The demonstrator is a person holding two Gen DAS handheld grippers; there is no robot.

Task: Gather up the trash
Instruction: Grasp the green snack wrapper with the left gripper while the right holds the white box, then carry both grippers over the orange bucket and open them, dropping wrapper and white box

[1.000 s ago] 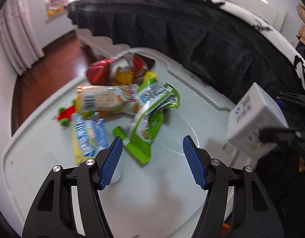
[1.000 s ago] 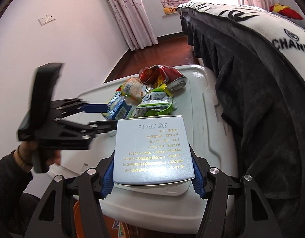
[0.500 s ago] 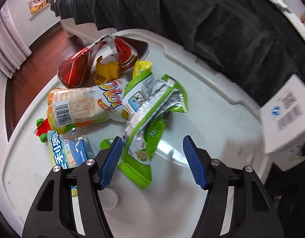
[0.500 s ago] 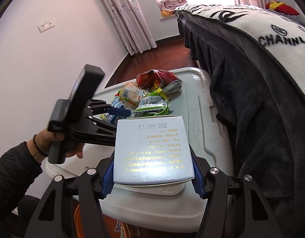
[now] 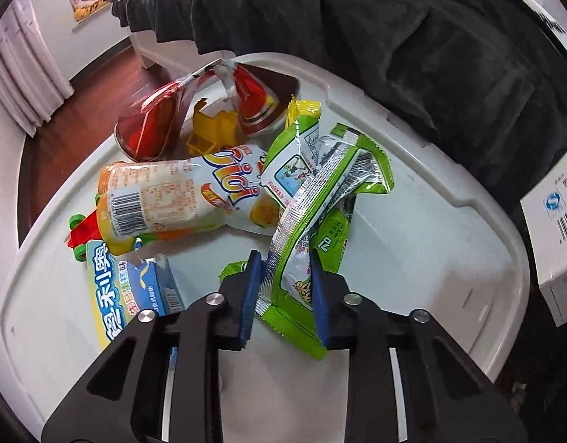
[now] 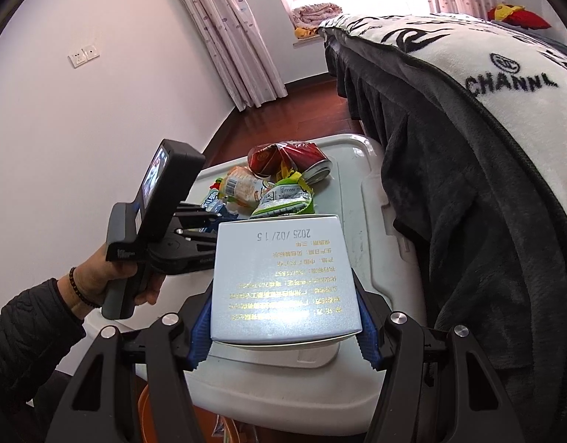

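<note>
Snack wrappers lie heaped on a white plastic bin lid [image 5: 412,258]. My left gripper [image 5: 285,280] is shut on the near end of a green and silver snack wrapper [image 5: 320,192]. Beside it lie an orange and white pouch [image 5: 180,199], a crumpled red bag [image 5: 154,125] and a blue packet [image 5: 132,291]. My right gripper [image 6: 283,317] is shut on a white box [image 6: 283,277] and holds it over the lid's near edge. The box also shows at the right of the left wrist view [image 5: 556,229]. The left gripper's body shows in the right wrist view [image 6: 165,221].
A bed with a dark grey and white blanket [image 6: 468,155] runs along the right of the lid. A yellow toy piece [image 5: 213,129] and a red and green toy [image 5: 80,232] lie among the wrappers. An orange container [image 6: 147,417] sits below the lid's near edge. Wood floor [image 6: 283,110] lies beyond.
My left gripper has moved forward and down onto the pile and closed from open onto the green wrapper. My right gripper still holds the white box, nearly still.
</note>
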